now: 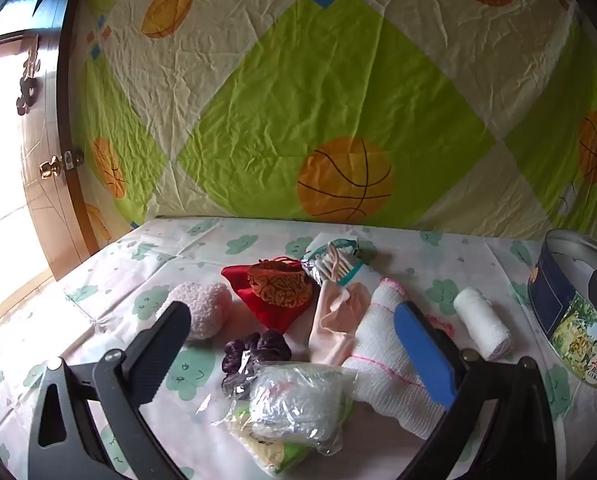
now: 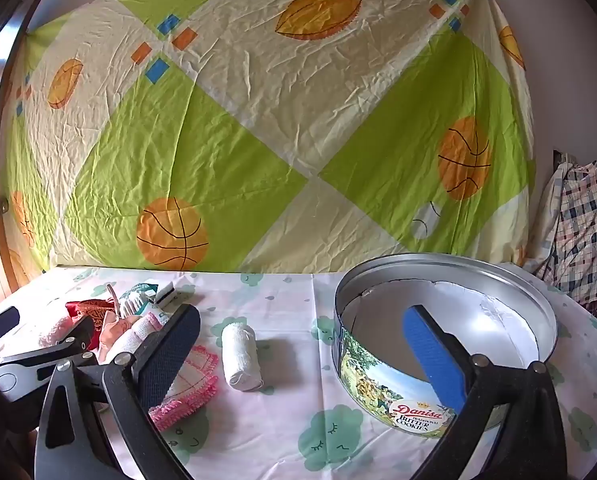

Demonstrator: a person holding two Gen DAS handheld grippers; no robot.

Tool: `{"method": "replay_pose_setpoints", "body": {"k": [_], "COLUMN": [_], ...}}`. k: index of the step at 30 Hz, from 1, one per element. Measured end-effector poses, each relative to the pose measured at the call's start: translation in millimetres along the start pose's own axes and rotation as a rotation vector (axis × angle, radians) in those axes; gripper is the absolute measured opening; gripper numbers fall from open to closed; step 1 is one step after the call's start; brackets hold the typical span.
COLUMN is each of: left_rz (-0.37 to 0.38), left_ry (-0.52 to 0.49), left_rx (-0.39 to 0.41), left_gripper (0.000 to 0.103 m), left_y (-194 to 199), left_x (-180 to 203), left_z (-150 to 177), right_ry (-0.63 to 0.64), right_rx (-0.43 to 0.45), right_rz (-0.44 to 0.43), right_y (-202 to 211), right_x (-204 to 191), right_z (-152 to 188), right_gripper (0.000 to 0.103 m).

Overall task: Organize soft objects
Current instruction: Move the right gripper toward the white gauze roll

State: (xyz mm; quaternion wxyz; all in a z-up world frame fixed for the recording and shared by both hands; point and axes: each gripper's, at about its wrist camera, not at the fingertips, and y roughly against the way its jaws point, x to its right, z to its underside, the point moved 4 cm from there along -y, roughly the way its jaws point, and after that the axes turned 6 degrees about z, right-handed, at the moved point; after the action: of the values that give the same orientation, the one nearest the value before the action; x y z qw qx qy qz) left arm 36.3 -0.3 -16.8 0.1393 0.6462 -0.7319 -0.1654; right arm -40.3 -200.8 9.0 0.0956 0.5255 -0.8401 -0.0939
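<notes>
A: Where do the soft things lie from the cookie tin (image 2: 378, 384)?

B: The bandage roll (image 2: 240, 360) lies just left of it; the red pouch (image 1: 276, 292), pink fluffy ball (image 1: 206, 312) and dark scrunchie (image 1: 254, 354) farther left.

A: The claws?

B: The left gripper (image 1: 294, 352) and right gripper (image 2: 298, 360) both gape wide, holding nothing.

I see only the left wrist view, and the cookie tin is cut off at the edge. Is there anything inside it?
Observer: No. The cookie tin is open, and I see only a white paper lining inside.
Operator: What is the pink thing near the small white roll?
Observer: A flat pink-edged cloth, lying beside that roll.
Operator: And the right gripper?
Observer: The right gripper is open and holds nothing, just in front of the tin.
</notes>
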Motion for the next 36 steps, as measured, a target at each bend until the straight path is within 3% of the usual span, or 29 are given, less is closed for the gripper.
{"method": "replay_pose_setpoints", "body": {"k": [36], "left_rz": [0.019], "left_ry": [0.037], "left_rx": [-0.019], "left_gripper": [0.103], "left_y": [-2.4], "left_x": [-3.7], "left_z": [1.1], "right_ry": [-0.005], "right_rx": [-0.004], "right_rz": [0.0], "right_y": [-0.1], "right_x": [0.5], "right_z": [-1.3], "right_gripper": [0.102]}}
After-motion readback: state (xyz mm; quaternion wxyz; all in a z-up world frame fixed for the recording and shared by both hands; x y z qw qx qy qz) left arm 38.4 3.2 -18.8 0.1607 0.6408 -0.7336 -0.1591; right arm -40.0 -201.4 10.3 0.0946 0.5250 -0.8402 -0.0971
